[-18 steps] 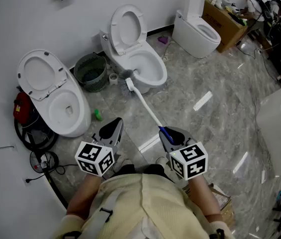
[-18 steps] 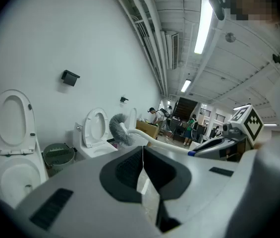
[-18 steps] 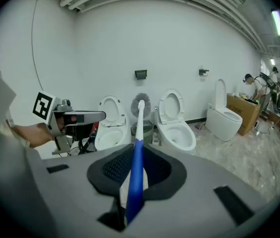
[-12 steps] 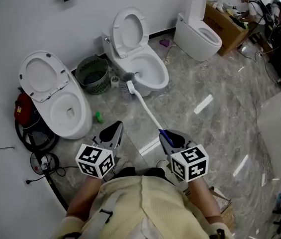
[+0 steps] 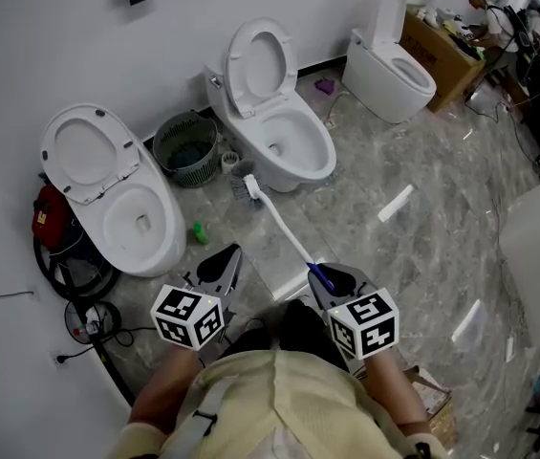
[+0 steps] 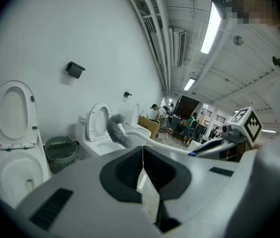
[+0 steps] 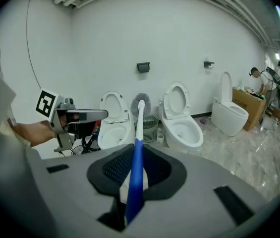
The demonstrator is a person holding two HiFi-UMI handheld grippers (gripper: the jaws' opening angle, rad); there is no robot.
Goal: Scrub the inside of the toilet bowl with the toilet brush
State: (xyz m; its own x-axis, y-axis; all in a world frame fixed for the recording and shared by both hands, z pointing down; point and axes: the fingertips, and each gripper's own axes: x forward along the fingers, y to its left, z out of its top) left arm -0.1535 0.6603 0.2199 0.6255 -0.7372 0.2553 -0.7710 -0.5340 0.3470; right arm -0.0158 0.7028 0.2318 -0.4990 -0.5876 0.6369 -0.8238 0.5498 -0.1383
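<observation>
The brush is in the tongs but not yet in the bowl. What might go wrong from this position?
1. The right tongs grip the toilet brush only at the blue end of its long handle; pushing on the bowl may twist it loose.
2. The brush head hangs over the floor, outside the middle toilet, near the green basket; a careless swing may hit the basket or the toilet's outer rim.

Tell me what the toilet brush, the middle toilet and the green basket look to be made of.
Toilet brush: likely plastic, with a smooth white handle, a blue grip end and grey bristles.
Middle toilet: looks like glazed ceramic, glossy white with soft reflections.
Green basket: probably plastic, with a matte slatted wall and regular openings.
</observation>
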